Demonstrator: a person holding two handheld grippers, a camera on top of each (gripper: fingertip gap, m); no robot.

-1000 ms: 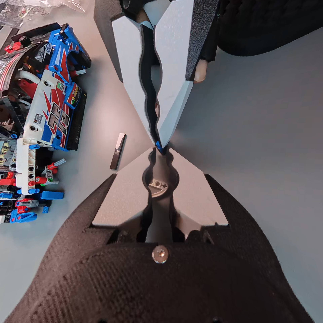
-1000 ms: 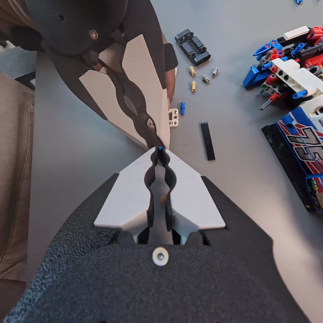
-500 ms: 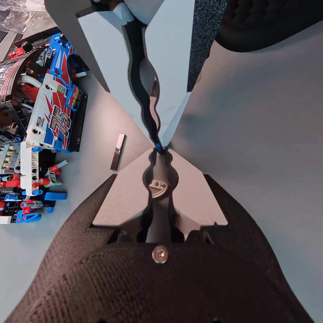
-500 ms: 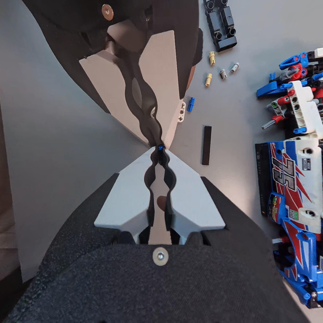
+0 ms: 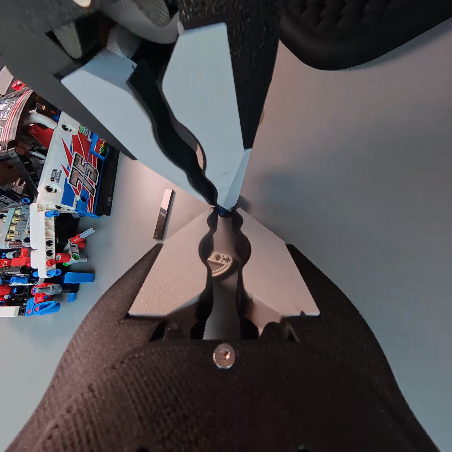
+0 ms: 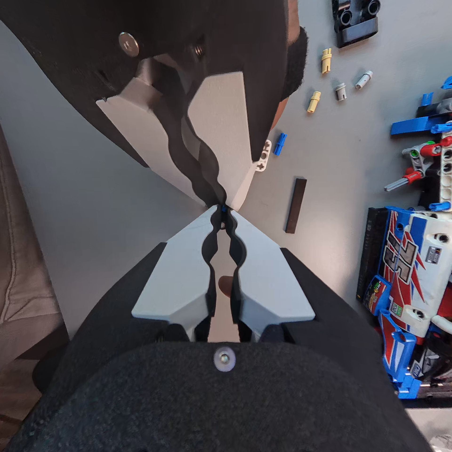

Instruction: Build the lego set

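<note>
Tiny blue pin getting passed tip to tip, sketchy as ever

My left gripper (image 5: 223, 212) and right gripper (image 6: 223, 209) are both pressed together on the same blue pin (image 5: 223, 213), nose to nose above the table (image 5: 354, 171). The car build (image 5: 71, 176) sits off to the side. If either one twists or lets go early, I reckon the pin pops out and rolls.

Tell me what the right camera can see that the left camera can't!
Only the right wrist view shows two tan pins, two grey pins, a loose blue pin, a dark block and a white piece. Only the left wrist view shows a round grey part behind its fingers. Both show the race car, the black strip, and the two grippers meeting tip to tip on a tiny blue piece.
</note>
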